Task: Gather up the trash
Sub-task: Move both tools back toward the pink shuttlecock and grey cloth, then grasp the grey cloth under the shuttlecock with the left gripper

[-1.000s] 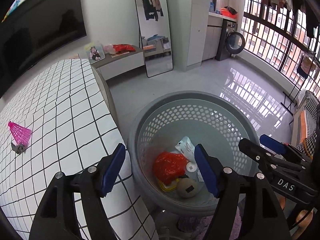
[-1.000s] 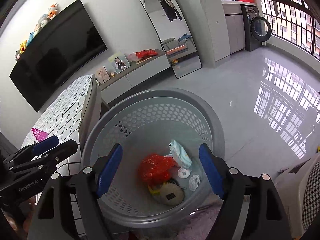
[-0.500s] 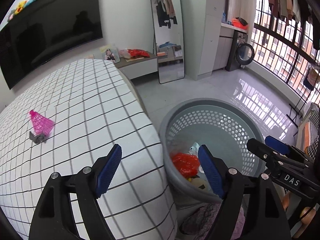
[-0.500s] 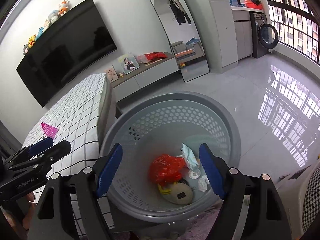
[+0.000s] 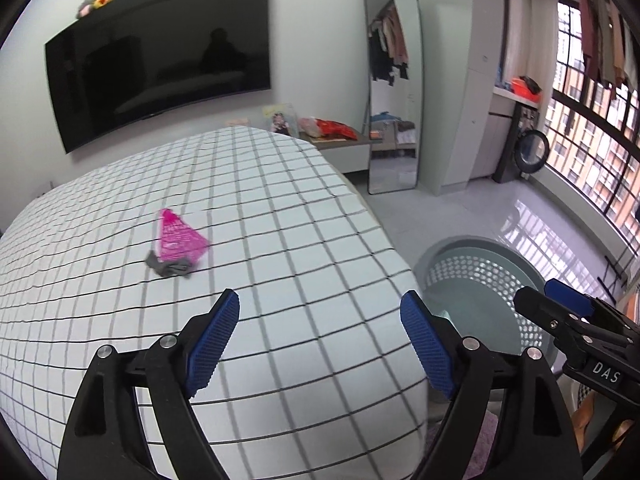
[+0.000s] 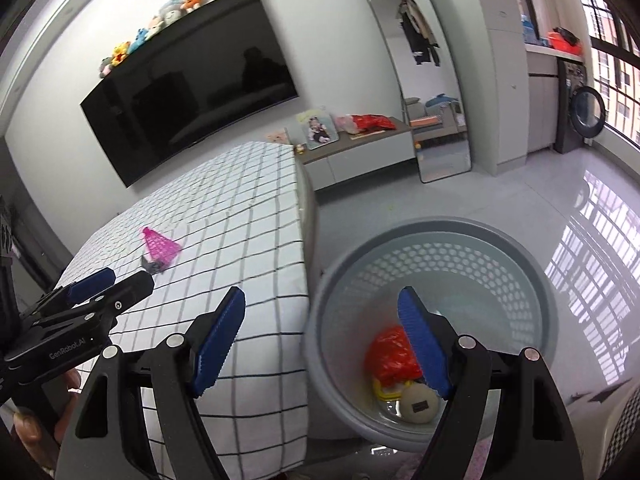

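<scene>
A pink mesh wrapper (image 5: pixel 180 238) with a small grey scrap (image 5: pixel 170 268) at its near end lies on the white grid-patterned bed (image 5: pixel 280 216); both also show in the right wrist view (image 6: pixel 160 248). A grey perforated basket (image 6: pixel 472 256) stands on the floor beside the bed and holds a red bag (image 6: pixel 390 354), a yellow piece and a beige round object. My left gripper (image 5: pixel 320 334) is open and empty above the bed's near corner. My right gripper (image 6: pixel 322 334) is open and empty above the gap between bed and basket.
A wall TV (image 5: pixel 160 52) hangs behind the bed with plush toys on top. A low cabinet (image 6: pixel 360 152) and a standing mirror (image 5: pixel 394 92) stand at the far wall. A washing machine (image 6: pixel 586 114) and barred windows are at the right.
Both grippers have swung left, away from the basket toward the bed. The pink wrapper now sits nearer the middle of the left wrist view. Both grippers stay open.
</scene>
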